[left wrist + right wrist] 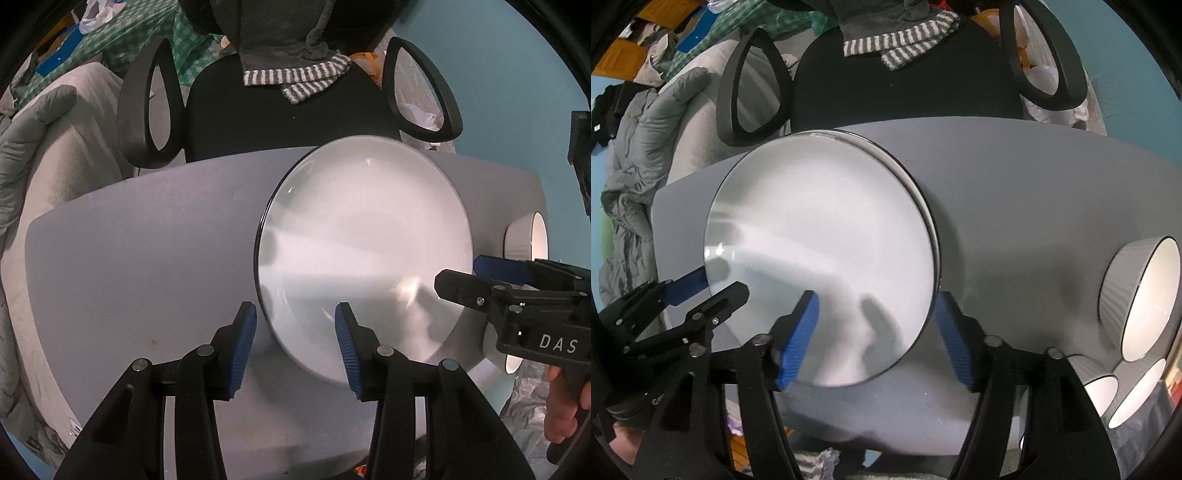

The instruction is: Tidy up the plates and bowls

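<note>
Left gripper (295, 343) fingers spread wide, nothing clamped. The plate's near-left edge sits in the gap between them, above the surface (129, 258); touching or not, cannot tell. Right gripper (877, 336) fingers also wide, straddling the plate's near rim: left pad over the plate face, right pad just off its right edge, no visible clamp.

Plate (365, 254) is large, round, white and glossy with a thin dark rim, face blurred, tilted. In the right wrist view a second rim (916, 184) shows just behind its upper right edge, so there looks to be another plate under it.

In the left wrist view the right gripper comes in from the right with its fingertips at the plate's right edge, white letters "DAS" (557, 343) on its body. In the right wrist view the left gripper (713, 291) reaches the plate's left edge; partial text "Ge" on its body.

Bowls to the right on the surface: white, ribbed outside, dark rim line. One bowl (1137, 295) lies tipped, two more bowls (1123, 391) nearer.

Behind the surface a black office chair (288, 114) with a striped grey cloth (299, 79) draped over it. Far left a grey padded jacket (33, 136).
</note>
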`<move>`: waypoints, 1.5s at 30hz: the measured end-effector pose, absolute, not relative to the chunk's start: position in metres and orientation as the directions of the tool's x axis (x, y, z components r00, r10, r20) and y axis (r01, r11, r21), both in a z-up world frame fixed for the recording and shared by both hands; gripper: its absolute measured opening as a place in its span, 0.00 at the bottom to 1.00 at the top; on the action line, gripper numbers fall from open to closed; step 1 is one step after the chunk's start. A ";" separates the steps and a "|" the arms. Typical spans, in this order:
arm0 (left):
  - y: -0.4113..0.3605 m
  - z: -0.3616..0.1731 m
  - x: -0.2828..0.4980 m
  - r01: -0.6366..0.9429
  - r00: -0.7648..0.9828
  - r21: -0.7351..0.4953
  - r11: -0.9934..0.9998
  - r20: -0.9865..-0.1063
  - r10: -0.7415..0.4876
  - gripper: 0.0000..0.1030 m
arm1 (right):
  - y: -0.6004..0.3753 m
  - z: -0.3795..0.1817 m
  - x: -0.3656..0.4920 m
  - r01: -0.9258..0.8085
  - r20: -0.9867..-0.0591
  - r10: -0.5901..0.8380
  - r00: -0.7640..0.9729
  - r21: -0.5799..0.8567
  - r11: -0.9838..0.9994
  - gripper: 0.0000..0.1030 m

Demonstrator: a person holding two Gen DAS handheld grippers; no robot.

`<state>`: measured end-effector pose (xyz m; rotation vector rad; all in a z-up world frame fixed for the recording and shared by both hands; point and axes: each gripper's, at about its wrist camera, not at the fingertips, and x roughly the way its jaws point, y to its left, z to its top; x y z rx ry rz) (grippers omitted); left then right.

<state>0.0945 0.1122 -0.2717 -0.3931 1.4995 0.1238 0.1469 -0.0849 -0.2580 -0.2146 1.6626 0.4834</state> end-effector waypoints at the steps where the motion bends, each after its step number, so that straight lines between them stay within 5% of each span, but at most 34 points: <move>1: 0.111 -0.271 0.094 -0.316 0.080 -0.179 0.932 -0.984 -0.162 0.44 | -0.085 -0.258 0.146 -0.411 -0.979 0.136 -0.154 0.188 0.892 0.65; 8: 0.103 -0.258 0.091 -0.280 0.096 -0.167 0.946 -0.985 -0.145 0.45 | -0.094 -0.255 0.138 -0.405 -0.983 0.128 -0.129 0.170 0.899 0.65; 10: 0.099 -0.253 0.089 -0.263 0.103 -0.157 0.952 -0.986 -0.134 0.56 | -0.097 -0.252 0.135 -0.401 -0.984 0.128 -0.122 0.167 0.901 0.65; 19: 0.081 -0.233 0.074 -0.198 0.122 -0.147 0.969 -0.985 -0.124 0.71 | -0.129 -0.236 0.124 -0.337 -0.983 0.157 -0.094 0.179 0.924 0.65; 45: -0.006 -0.208 0.068 0.023 0.110 -0.164 0.986 -0.980 -0.166 0.76 | -0.283 -0.181 0.070 -0.032 -0.990 0.129 0.052 0.128 0.991 0.65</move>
